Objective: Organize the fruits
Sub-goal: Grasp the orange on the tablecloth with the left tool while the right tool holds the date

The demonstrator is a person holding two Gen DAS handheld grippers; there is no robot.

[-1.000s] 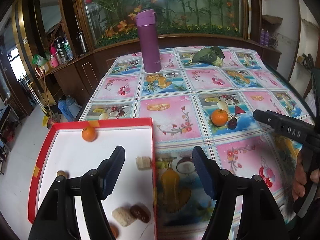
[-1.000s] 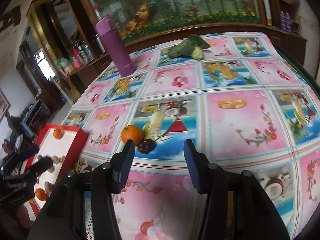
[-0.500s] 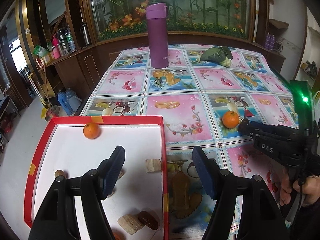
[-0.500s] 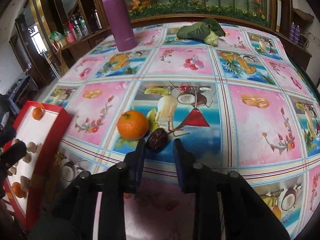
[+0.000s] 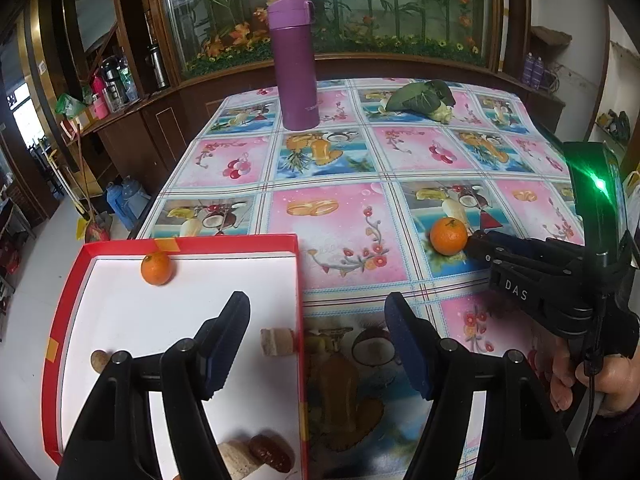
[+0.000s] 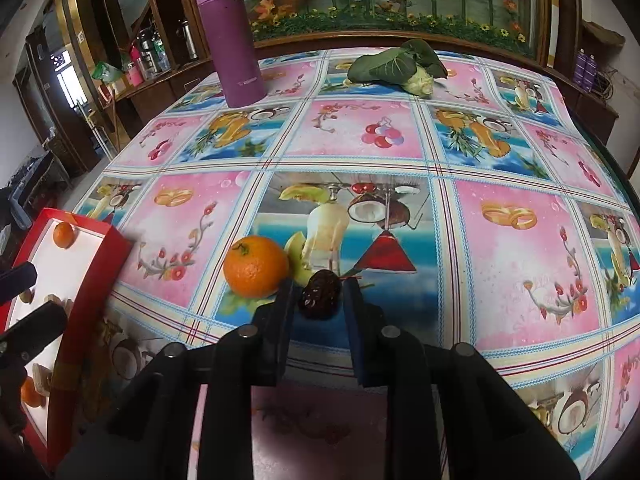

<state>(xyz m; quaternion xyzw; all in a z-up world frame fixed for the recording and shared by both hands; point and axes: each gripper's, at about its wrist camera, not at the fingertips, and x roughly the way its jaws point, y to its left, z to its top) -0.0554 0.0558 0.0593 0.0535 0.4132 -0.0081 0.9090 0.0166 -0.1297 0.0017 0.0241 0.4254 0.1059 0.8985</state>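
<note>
Right hand-held gripper narrowed around date, contact unclear; left wide, empty.

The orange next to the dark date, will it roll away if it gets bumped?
Probably. The orange is round and sits loose on the smooth tablecloth, so a nudge from the right hand-held gripper beside it could roll it. Its skin looks firm, not fragile.

Both grippers are chunky black plastic with blue finger pads and silver screws; right gripper says "DAS", green light glowing.
</note>
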